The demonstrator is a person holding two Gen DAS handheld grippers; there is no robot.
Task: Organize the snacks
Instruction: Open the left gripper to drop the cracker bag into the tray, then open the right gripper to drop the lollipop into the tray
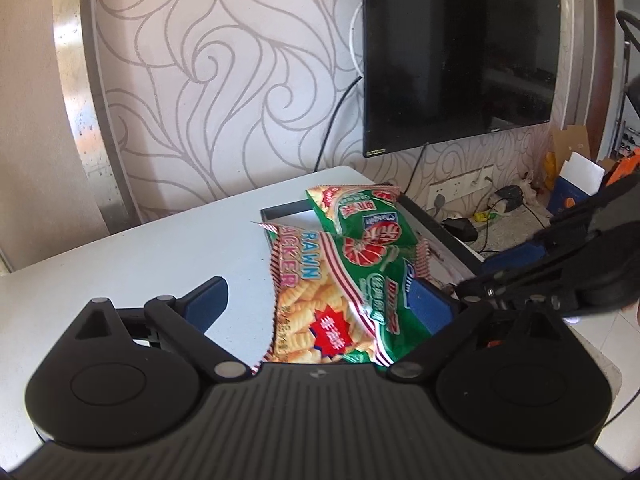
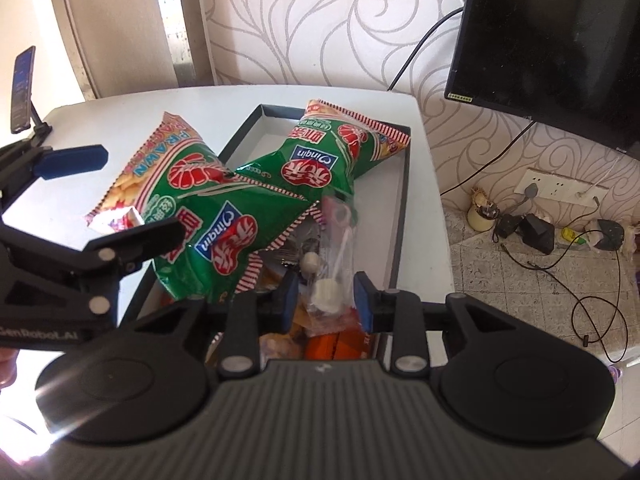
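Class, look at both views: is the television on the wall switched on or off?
Off: the television screen is uniformly black, showing only faint room reflections.

The right gripper (image 2: 326, 300) has a clear bag of white candies (image 2: 330, 280) between its blue fingers (image 2: 365, 300), inside the dark box (image 2: 400, 216). Just past the fingers lie green prawn cracker bags (image 2: 224, 216). The left gripper (image 2: 120, 208) is open at the far left.
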